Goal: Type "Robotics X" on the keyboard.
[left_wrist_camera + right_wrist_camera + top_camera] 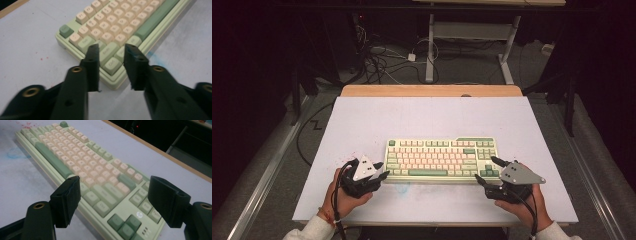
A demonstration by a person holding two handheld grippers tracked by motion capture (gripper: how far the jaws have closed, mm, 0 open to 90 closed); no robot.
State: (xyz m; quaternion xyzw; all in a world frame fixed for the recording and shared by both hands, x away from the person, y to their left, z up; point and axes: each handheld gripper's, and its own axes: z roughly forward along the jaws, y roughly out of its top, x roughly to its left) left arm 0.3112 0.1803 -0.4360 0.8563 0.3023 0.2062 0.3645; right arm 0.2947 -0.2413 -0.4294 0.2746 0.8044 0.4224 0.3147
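Note:
A pale green keyboard [442, 157] with cream and green keys lies flat on the white tabletop [412, 115], a little nearer than its middle. My left gripper [381, 170] is at the keyboard's front left corner. In the left gripper view its jaws [111, 47] stand a narrow gap apart above the corner keys [112, 62], and the pads press on nothing I can see. My right gripper [487, 170] is at the front right corner. In the right gripper view its jaws [115, 180] are wide apart above that end of the keyboard [82, 162].
A wooden strip [432, 90] edges the table's far side. Beyond it are a desk frame and loose cables [382, 60] on the floor. A blue smudge [402, 187] and red specks [352, 155] mark the tabletop near the keyboard.

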